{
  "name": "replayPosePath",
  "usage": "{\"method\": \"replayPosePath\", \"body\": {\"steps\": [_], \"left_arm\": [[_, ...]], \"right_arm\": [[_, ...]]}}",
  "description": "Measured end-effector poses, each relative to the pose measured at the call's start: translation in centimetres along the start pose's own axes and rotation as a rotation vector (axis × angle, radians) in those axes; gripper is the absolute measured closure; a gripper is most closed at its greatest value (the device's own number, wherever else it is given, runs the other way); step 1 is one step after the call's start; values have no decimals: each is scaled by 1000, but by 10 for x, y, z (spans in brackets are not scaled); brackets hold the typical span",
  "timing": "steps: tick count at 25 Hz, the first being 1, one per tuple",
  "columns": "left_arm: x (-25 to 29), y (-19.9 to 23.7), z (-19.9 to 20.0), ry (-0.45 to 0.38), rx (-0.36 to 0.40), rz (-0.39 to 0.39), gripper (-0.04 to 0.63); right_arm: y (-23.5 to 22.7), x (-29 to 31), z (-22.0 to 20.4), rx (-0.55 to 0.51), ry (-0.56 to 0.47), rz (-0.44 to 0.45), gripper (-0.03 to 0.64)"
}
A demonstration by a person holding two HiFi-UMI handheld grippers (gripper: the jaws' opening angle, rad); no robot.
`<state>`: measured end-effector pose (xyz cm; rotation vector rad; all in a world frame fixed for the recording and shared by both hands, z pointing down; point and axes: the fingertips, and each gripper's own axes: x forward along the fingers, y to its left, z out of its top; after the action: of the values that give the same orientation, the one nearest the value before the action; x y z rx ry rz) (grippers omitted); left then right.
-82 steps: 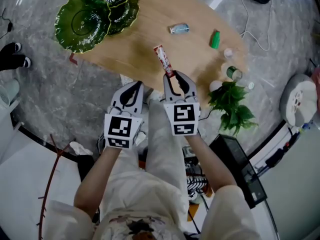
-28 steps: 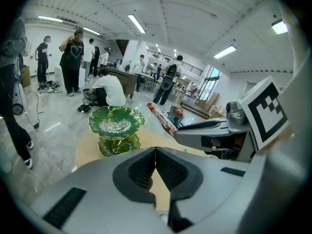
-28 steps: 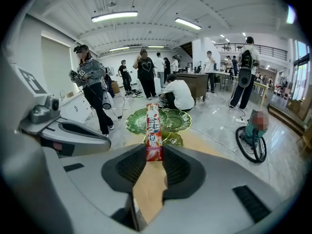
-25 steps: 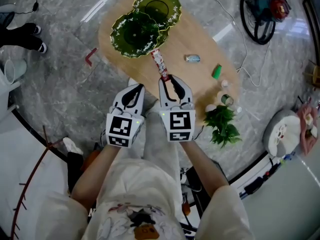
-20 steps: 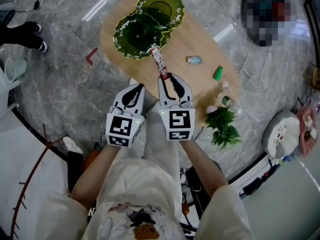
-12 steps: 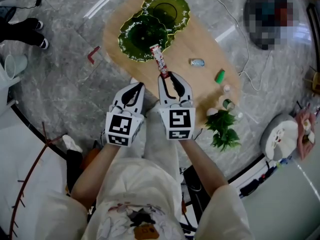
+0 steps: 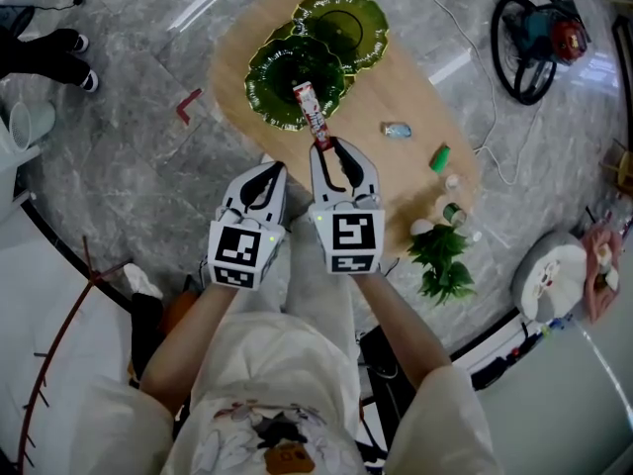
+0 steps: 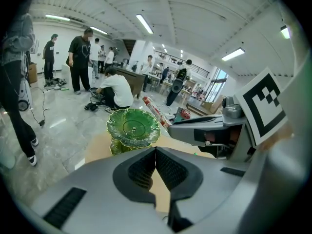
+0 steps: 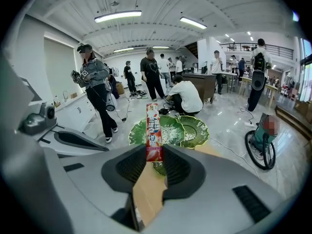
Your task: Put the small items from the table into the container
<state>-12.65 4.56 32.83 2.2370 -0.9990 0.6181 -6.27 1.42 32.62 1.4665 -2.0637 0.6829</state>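
**Candy packet held out over the green dish**

Nearest the person, the left tongs (image 7: 269, 169) are clenched on nothing, their ribbed grey pads meeting tip to tip. Just beside them, the right tongs (image 7: 327, 146) grasp a long, flat, glossy candy packet (image 7: 310, 113), red and white, by its near end. The rest of the packet juts straight ahead past the tips. Its far end hangs over the nearer dish (image 7: 277, 79), which is dark green, glassy and leaf-shaped with a scalloped rim. That dish overlaps a second dish (image 7: 348, 26) of the same make behind it. Both stand at the far end of the oval, pale-wood table (image 7: 391, 87). Off to the right on the table lie a small bluish wrapped item (image 7: 398, 130) and a green bottle (image 7: 440, 157).
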Motion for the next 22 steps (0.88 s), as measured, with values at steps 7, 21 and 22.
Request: {"method": "replayPosePath", "body": {"steps": [7,21,22], "left_arm": [[4,16,2,1,-18,14,588],[12,44,-1,11,-53,40,588],[12,46,-2,11,-56,42,588]], "right_arm": [[4,19,8,-10,3,13,509],[6,57,12,-28,23,25,508],[7,60,12,-30,25,27,508]]}}
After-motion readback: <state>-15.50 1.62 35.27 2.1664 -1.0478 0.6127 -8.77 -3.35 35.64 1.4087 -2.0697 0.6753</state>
